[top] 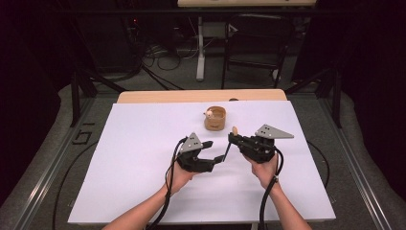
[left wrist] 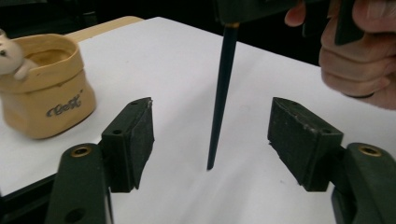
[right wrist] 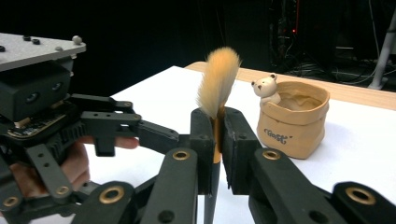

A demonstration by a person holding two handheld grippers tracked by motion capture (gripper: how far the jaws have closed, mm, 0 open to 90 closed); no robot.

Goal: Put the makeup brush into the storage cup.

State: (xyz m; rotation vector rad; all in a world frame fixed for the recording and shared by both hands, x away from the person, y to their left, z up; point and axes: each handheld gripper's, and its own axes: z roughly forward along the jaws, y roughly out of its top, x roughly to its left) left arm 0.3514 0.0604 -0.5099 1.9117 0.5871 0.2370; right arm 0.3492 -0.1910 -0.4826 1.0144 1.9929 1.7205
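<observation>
- The brush (right wrist: 218, 77) stands nearly upright in the right gripper (right wrist: 216, 140), fingers clamped on its ferrule, tan bristles up, dark handle pointing down over the table (top: 143, 158).
- The left gripper (left wrist: 212, 140), at the brush's 9 o'clock in the high view, has its fingers spread wide around the handle tip, not touching.
- The pouch-shaped pot (top: 215, 118) sits at 11 o'clock, well apart.
- Risk: a thin grip may let the brush pivot or slip.
- The pot's inside and the ferrule's grip are hard to see.
</observation>
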